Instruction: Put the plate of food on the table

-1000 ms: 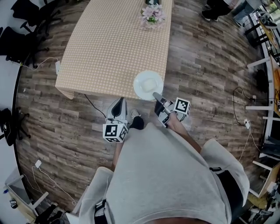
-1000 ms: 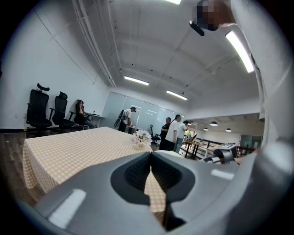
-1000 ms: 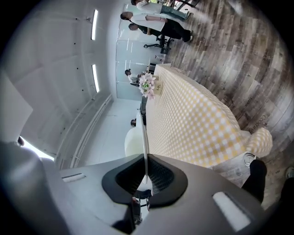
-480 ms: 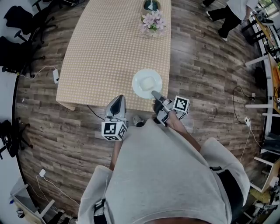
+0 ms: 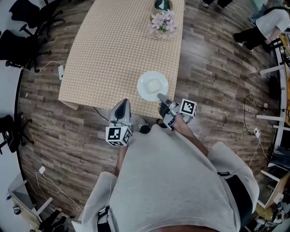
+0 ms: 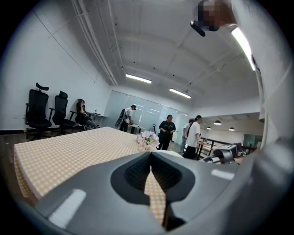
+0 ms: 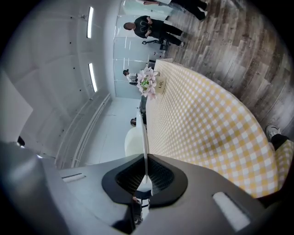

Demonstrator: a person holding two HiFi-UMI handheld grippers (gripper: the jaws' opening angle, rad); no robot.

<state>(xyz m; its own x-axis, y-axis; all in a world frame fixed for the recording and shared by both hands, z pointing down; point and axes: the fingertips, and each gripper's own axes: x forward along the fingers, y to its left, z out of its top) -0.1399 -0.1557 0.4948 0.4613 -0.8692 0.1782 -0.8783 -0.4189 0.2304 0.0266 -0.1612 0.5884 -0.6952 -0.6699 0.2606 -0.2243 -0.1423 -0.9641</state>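
A white plate [image 5: 152,86] with a pale lump of food [image 5: 154,84] hangs over the near right corner of the table [image 5: 113,50], which has a yellow checked cloth. My right gripper [image 5: 160,96] is shut on the plate's near rim. In the right gripper view the plate [image 7: 134,141] stands edge-on, its rim pinched between the pads of the right gripper [image 7: 145,170]. My left gripper [image 5: 123,102] hovers at the table's near edge, left of the plate. Its jaws are shut with nothing in them, and in the left gripper view the gripper [image 6: 150,158] looks level across the cloth [image 6: 59,156].
A vase of pink flowers [image 5: 162,21] stands at the table's far end, with a dark object [image 5: 162,4] behind it. Office chairs [image 5: 18,43] and a floor cable [image 5: 50,65] lie to the left. People [image 5: 267,25] walk at the far right. My shoes [image 5: 144,127] touch the table's edge.
The person has stepped towards the table. Both grippers have gone forward with it, and the plate now lies further in over the cloth's corner. The grip on the plate is unchanged.
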